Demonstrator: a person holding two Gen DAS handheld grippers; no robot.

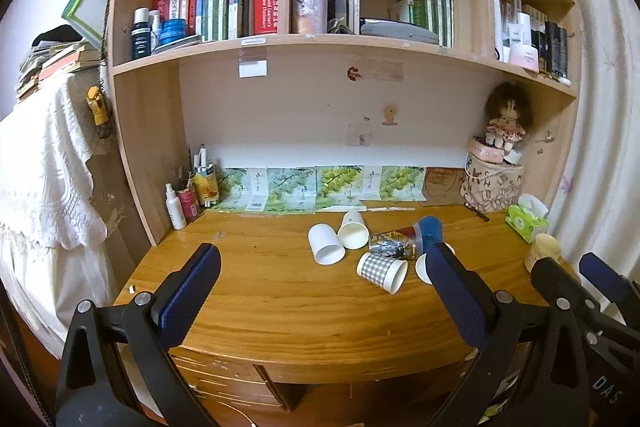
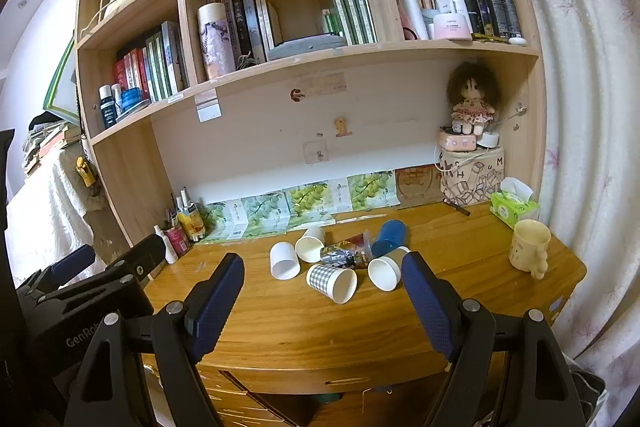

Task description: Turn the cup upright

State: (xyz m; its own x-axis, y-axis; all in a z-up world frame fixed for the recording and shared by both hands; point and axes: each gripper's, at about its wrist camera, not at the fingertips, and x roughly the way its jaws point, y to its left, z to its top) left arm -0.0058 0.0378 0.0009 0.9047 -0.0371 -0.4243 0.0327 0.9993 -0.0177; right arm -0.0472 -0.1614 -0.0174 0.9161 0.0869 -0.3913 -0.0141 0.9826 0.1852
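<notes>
Several paper cups lie on their sides in a cluster on the wooden desk [image 1: 280, 299]: a plain white cup [image 1: 326, 243], a second white cup [image 1: 353, 230], a grey checked cup [image 1: 382, 271], a dark printed cup [image 1: 394, 244], a blue cup [image 1: 430, 229] and a white cup half hidden behind my left gripper's finger [image 1: 422, 267]. The same cups show in the right wrist view: white [image 2: 284, 261], checked [image 2: 332, 279], white [image 2: 385, 269], blue [image 2: 389, 237]. My left gripper [image 1: 320, 287] is open and empty, short of the cups. My right gripper [image 2: 322, 291] is open and empty, near the checked cup.
A cream mug [image 2: 528, 247] stands upright at the desk's right edge, a green tissue pack [image 2: 514, 207] behind it. Bottles and a pen holder [image 1: 192, 191] stand at the back left. A patterned bag with a doll [image 2: 472, 175] sits back right. Shelves of books hang above.
</notes>
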